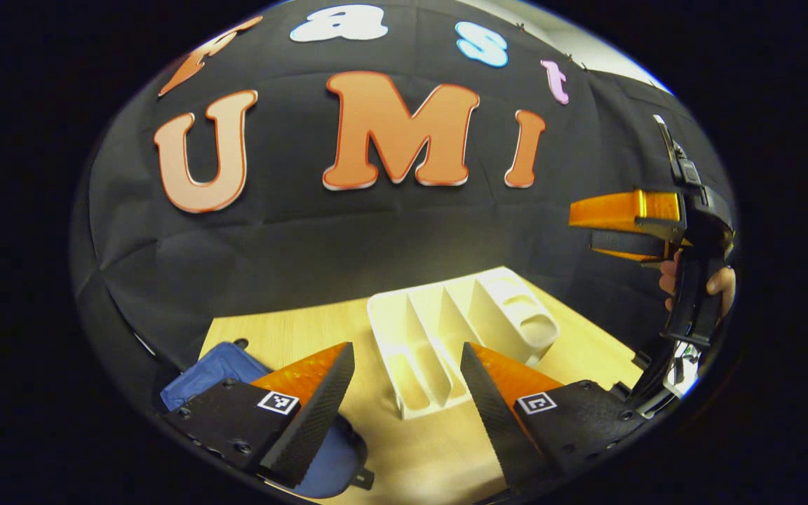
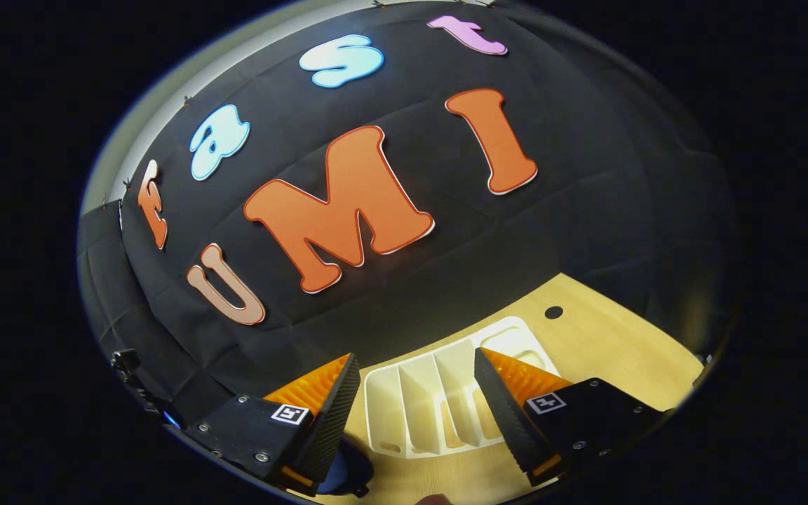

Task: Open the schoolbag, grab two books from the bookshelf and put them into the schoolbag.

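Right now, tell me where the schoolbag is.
In the left gripper view the blue schoolbag lies on the wooden table at lower left, partly behind the left gripper's fingers and left of the white bookshelf.

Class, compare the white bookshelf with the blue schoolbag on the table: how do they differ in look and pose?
The bookshelf is white, rigid and split by dividers into open slots; the schoolbag is blue, soft-looking and rounded. The bookshelf sits mid-table in plain sight, while the schoolbag lies nearer the table's edge, partly hidden behind the left hand-held gripper. Both rest on the wooden table, and the slots hold no books.
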The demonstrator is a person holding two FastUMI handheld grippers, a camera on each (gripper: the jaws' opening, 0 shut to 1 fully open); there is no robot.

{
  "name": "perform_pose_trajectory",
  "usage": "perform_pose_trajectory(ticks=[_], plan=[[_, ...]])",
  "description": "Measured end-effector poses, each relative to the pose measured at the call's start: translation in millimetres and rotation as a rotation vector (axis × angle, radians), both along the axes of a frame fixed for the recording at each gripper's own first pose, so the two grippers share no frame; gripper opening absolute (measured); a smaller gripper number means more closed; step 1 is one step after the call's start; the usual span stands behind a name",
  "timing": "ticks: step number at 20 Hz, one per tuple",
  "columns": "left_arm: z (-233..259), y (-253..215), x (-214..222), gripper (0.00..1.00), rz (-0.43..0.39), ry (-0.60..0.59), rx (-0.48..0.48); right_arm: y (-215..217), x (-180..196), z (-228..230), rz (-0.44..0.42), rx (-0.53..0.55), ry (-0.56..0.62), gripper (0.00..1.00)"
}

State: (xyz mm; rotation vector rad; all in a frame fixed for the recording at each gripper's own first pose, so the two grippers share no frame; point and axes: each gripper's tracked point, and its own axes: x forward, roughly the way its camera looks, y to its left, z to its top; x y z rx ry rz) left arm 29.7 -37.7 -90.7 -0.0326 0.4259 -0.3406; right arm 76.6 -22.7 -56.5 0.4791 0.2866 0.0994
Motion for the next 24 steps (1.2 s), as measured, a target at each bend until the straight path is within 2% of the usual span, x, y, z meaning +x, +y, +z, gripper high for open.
perform_pose_trajectory(ticks=[4, 8, 10, 14, 19, 22, 23, 24], plan=[[28.4, -10.7, 3.9, 0.96, 0.023, -0.085, -0.011, -8.1, -4.6, 25.9, -0.046, -0.162, -0.110, 0.96], [56.6, -6.9, 12.1, 0.96, 0.104, -0.173, -0.029, -3.1, -14.5, 44.8, -0.061, -0.237, -0.187, 0.96], [72.8, -5.2, 15.2, 0.96, 0.129, -0.213, -0.056, -1.0, -20.6, 44.6, -0.087, -0.274, -0.186, 0.96], [101.8, 3.9, 18.2, 0.96, 0.201, -0.339, -0.093, 18.6, -38.1, 61.1, -0.081, -0.349, -0.267, 0.96], [116.4, 21.1, 3.7, 0.94, 0.259, -0.411, -0.084, 35.4, -50.0, 59.1, -0.067, -0.369, -0.293, 0.96], [128.7, 31.5, -7.1, 0.94, 0.282, -0.462, -0.088, 35.6, -54.3, 68.7, -0.099, -0.383, -0.325, 0.96], [135.2, 35.7, -11.7, 0.93, 0.291, -0.484, -0.080, 35.2, -55.6, 72.4, -0.108, -0.395, -0.342, 1.00], [139.7, 40.5, -14.1, 0.93, 0.300, -0.504, -0.070, 36.8, -57.7, 74.1, -0.111, -0.406, -0.351, 0.96]])
